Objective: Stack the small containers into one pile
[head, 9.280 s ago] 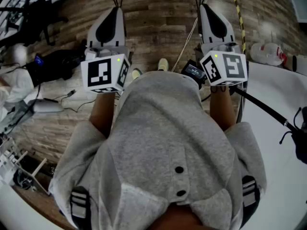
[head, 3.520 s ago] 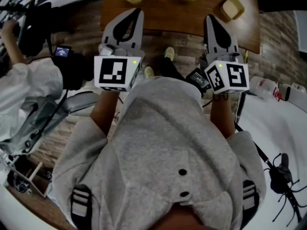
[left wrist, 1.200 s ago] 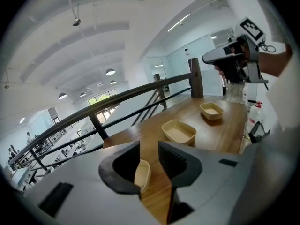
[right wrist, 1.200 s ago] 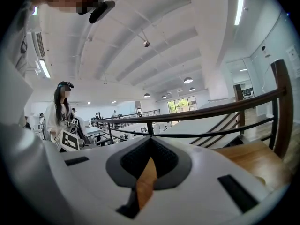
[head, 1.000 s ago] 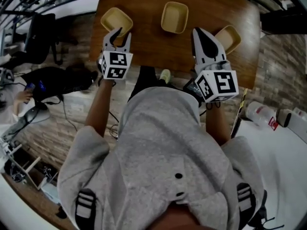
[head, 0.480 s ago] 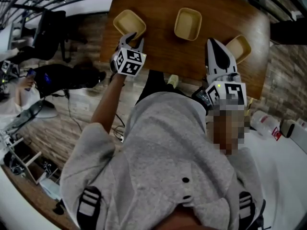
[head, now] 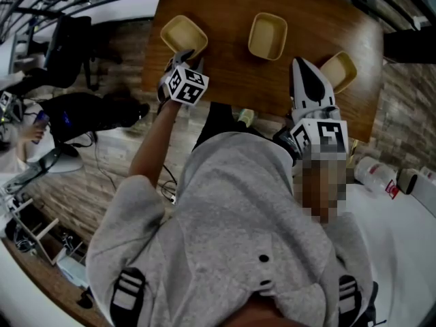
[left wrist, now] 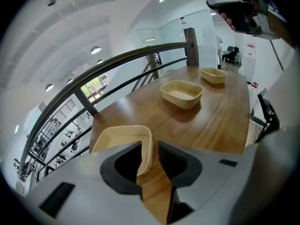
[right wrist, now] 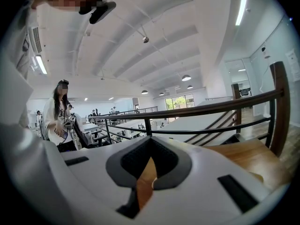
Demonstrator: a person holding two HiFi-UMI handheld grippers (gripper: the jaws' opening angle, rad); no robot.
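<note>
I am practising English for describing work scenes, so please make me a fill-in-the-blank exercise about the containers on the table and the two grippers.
1. The wooden table bears ____ small containers, none stacked yet.
2. The left gripper is ____ (open or shut), with the wall of the left container between its jaws.
3. The right gripper is ____ (open or shut) and holds nothing.
Missing words: three; open; shut.

The head view is dim, its corners vignetted dark and its edges bent by fisheye distortion. Both gripper views are bright under ceiling strip lights (right wrist: 241, 7) at the upper right, with the near foreground softly out of focus.
</note>
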